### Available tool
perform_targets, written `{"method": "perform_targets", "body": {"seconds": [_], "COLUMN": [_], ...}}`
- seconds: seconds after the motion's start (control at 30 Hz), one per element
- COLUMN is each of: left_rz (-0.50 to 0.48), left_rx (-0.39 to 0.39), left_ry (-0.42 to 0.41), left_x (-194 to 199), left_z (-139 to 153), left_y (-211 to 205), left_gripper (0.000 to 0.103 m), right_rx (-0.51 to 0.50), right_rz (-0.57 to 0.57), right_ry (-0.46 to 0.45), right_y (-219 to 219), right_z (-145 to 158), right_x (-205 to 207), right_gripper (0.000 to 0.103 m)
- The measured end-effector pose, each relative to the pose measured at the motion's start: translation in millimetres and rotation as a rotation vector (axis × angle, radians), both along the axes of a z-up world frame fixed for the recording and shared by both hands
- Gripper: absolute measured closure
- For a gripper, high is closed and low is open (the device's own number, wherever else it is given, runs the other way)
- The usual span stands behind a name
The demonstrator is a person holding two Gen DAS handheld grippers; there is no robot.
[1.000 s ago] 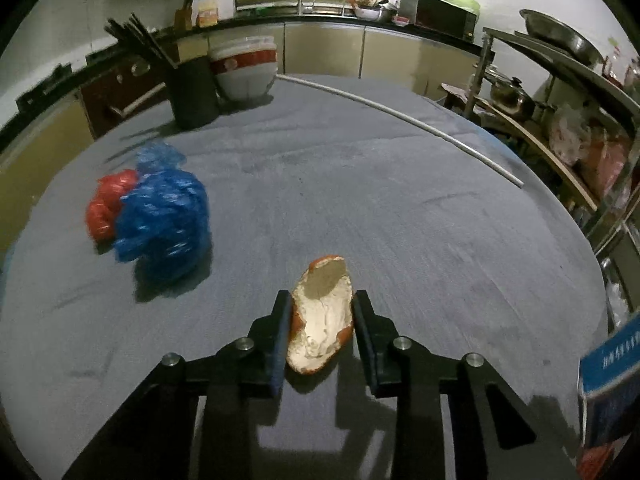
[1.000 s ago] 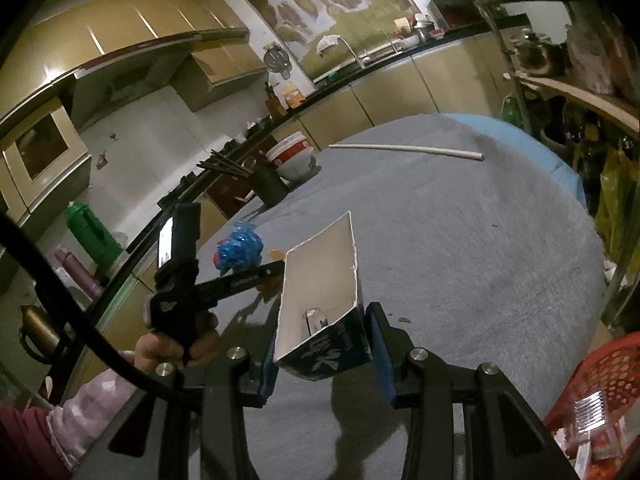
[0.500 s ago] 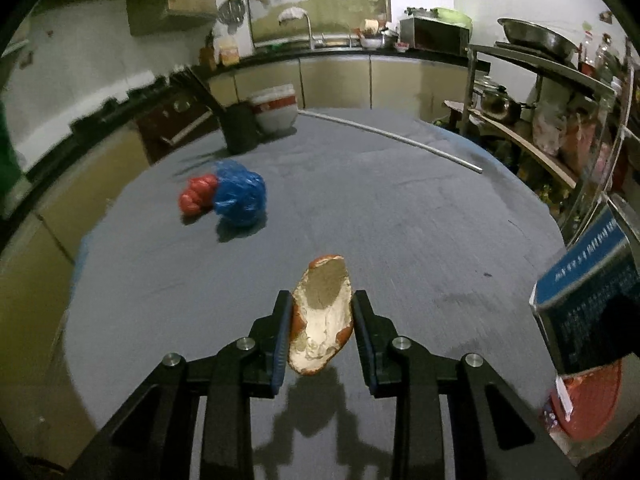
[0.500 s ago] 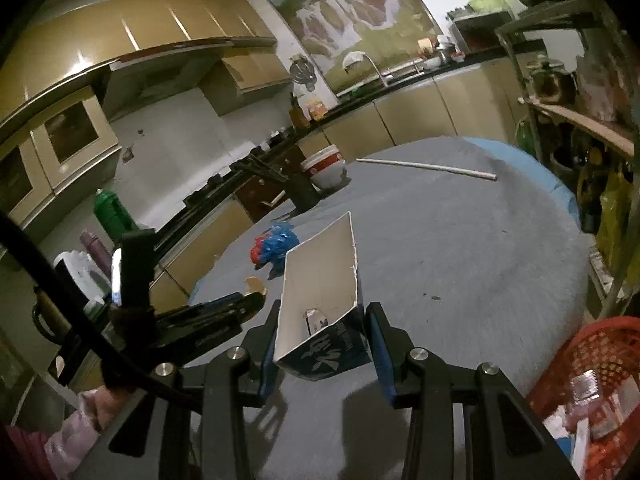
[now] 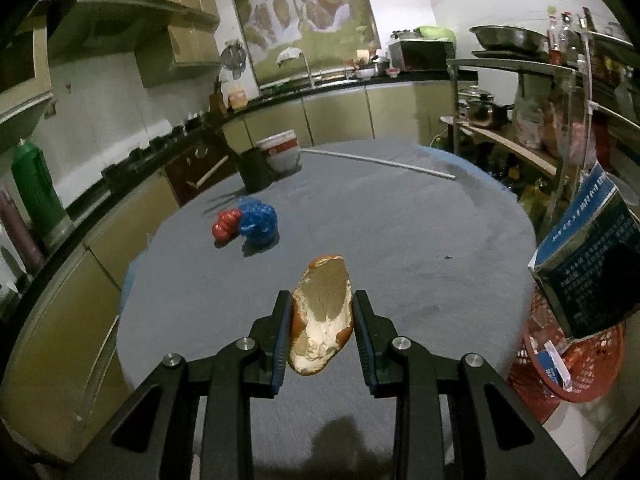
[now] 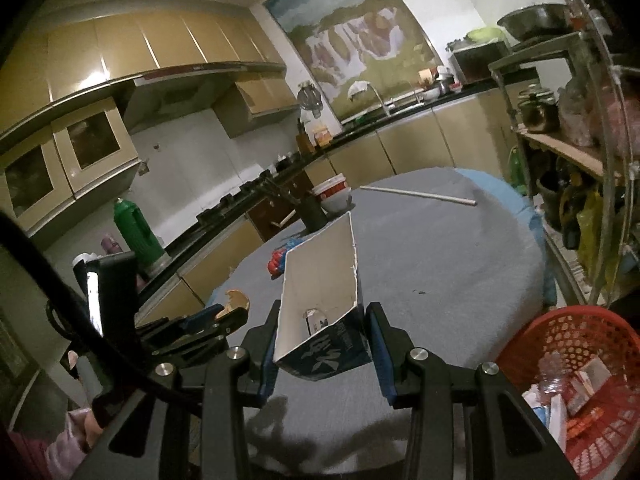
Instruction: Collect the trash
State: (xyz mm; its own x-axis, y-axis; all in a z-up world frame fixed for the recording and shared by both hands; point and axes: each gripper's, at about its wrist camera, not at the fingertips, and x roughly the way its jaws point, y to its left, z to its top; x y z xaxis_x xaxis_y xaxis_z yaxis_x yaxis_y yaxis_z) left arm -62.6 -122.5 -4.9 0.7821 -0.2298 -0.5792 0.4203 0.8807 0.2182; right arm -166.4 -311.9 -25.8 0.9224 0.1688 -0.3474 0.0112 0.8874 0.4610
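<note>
My left gripper [image 5: 320,312] is shut on an orange peel [image 5: 322,316], white inside, held above the near part of the grey round table [image 5: 400,240]. My right gripper [image 6: 322,320] is shut on an opened blue and white carton [image 6: 320,300]; the same carton [image 5: 588,264] shows at the right edge of the left wrist view. A red mesh basket [image 6: 568,360] with several pieces of trash stands on the floor at the table's right; that basket [image 5: 576,360] is partly hidden behind the carton. A crumpled blue bag [image 5: 256,220] and a red bag [image 5: 225,226] lie on the table.
A dark pot [image 5: 254,172], a red-banded white bowl [image 5: 282,152] and a long white rod [image 5: 380,162] sit at the table's far side. Kitchen counters curve behind. A metal shelf rack [image 5: 560,120] with pots stands at the right. A green thermos [image 6: 134,232] is at left.
Both grippers have pulled back and risen from the table, each keeping its load. The bags look farther away, and the red basket has come into both views.
</note>
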Motion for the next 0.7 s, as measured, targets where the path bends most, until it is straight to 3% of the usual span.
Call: {"method": "perform_targets", "body": {"seconds": [0.43, 0.7], "left_rz": [-0.028, -0.057], "left_rx": [-0.011, -0.003], "left_ry": [-0.082, -0.105], "left_x": [-41, -54], "left_z": [29, 30], "left_y": [-5, -15], "left_gripper": [0.071, 0.071], "right_rx": [0.001, 0.029], "right_rz": [-0.058, -0.092], "right_ry": [-0.059, -0.056], "right_y": [-12, -27], "right_z": [14, 10], "right_x": [-56, -70], "right_gripper": [0.061, 0.061]}}
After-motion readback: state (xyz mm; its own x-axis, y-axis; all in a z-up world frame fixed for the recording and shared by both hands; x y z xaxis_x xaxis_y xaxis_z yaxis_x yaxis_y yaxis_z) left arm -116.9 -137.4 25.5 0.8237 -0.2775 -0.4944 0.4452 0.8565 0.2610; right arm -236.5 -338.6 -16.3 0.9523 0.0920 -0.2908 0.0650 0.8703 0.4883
